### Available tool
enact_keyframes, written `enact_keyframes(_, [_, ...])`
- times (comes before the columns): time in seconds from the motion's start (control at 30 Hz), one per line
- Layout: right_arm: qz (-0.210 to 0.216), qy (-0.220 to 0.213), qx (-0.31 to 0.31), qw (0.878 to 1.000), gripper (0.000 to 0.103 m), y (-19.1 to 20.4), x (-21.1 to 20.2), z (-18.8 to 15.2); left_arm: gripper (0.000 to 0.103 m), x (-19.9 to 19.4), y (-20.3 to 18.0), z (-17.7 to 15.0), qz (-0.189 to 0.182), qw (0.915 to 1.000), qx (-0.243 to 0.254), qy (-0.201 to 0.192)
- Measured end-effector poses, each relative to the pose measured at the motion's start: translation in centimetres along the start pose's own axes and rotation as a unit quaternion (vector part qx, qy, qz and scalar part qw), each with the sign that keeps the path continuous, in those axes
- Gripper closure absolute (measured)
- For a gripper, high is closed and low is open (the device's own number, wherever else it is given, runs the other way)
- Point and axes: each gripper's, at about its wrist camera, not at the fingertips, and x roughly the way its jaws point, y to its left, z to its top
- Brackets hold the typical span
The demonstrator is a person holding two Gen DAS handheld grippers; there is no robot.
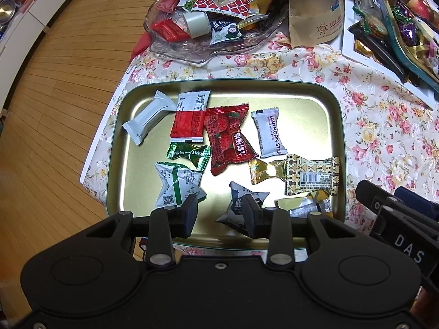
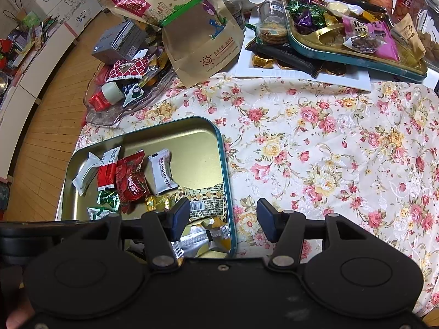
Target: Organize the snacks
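A gold tin tray (image 1: pixel 225 83) with a teal rim lies on the floral cloth and holds several wrapped snacks. Among them are a white packet (image 1: pixel 149 116), a red and white packet (image 1: pixel 189 118), a red bayberry packet (image 1: pixel 227 137), a white hawthorn strip (image 1: pixel 267 133), a green candy (image 1: pixel 189 155) and a gold patterned packet (image 1: pixel 312 175). My left gripper (image 1: pixel 221 213) hangs open over the tray's near part, its right finger beside a dark blue packet (image 1: pixel 240 205). My right gripper (image 2: pixel 223 220) is open above the tray's right rim (image 2: pixel 223 150), holding nothing.
A glass dish (image 1: pixel 178 52) of snacks and a brown paper bag (image 1: pixel 315 13) stand behind the tray. A teal tray (image 2: pixel 356 54) of candies rests on a white tray (image 2: pixel 301 76) at the back right. Bare floral cloth (image 2: pixel 329 150) spreads right of the tin; wooden floor (image 1: pixel 55 109) lies left.
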Motion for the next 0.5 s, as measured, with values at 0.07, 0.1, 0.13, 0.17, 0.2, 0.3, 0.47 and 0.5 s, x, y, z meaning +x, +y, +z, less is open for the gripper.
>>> enact_keyframes(0.07, [-0.001,0.000,-0.001,1.000,0.046,0.02,0.06,-0.01,0.058,0.03,-0.01,-0.01,0.001,1.0000,-0.001,0.000])
enact_keyframes(0.1, [-0.001,0.000,-0.001,1.000,0.046,0.04,0.10,-0.02,0.058,0.04,-0.04,-0.01,0.002,1.0000,0.000,0.001])
enact_keyframes(0.13, [0.000,0.001,-0.001,1.000,0.046,0.05,0.10,-0.02,0.058,0.05,-0.07,-0.03,0.002,1.0000,0.000,0.001])
enact_keyframes(0.17, [0.000,0.001,-0.002,1.000,0.046,0.07,0.12,-0.02,0.058,0.04,-0.08,-0.03,0.002,1.0000,0.001,0.001])
enact_keyframes(0.2, [0.001,0.001,-0.002,1.000,0.046,0.09,0.13,-0.03,0.058,0.06,-0.07,-0.01,0.001,1.0000,0.001,0.001])
enact_keyframes(0.3, [0.000,0.001,-0.004,1.000,0.046,0.13,0.20,-0.04,0.058,0.06,-0.06,-0.02,0.002,1.0000,0.000,0.001])
enact_keyframes(0.47, [0.001,0.003,-0.006,1.000,0.046,0.15,0.26,-0.07,0.058,0.08,-0.12,-0.01,0.002,1.0000,0.001,0.001])
enact_keyframes(0.5, [0.001,0.003,-0.007,1.000,0.046,0.15,0.25,-0.09,0.058,0.07,-0.15,-0.03,0.002,1.0000,0.002,0.001])
